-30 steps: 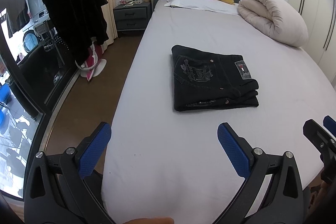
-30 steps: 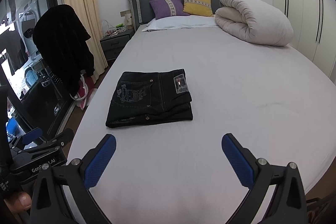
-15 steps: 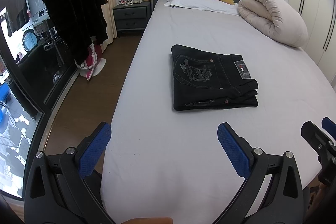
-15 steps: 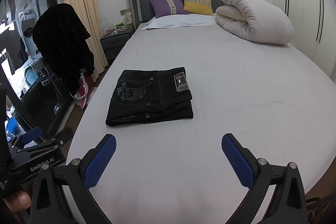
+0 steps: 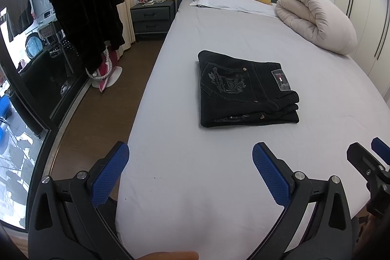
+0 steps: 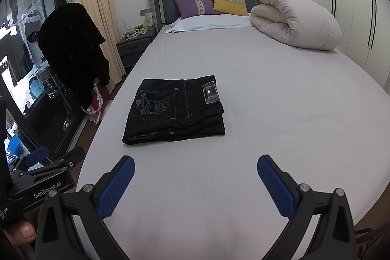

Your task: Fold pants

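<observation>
Black jeans (image 5: 246,91) lie folded into a flat rectangle on the grey bed sheet (image 5: 219,174), back pocket embroidery and label up. They also show in the right wrist view (image 6: 175,111). My left gripper (image 5: 190,157) is open and empty, held over the bed's near edge, well short of the jeans. My right gripper (image 6: 195,169) is open and empty, also short of the jeans. The left gripper (image 6: 43,157) shows at the left of the right wrist view.
A rolled beige duvet (image 6: 295,21) and purple and yellow cushions (image 6: 212,4) lie at the headboard. A nightstand (image 5: 152,16) stands left of the bed. A black garment (image 5: 85,16) hangs over a rack on the wooden floor (image 5: 102,113).
Both grippers have drifted back slightly; the jeans and the jaws have not changed.
</observation>
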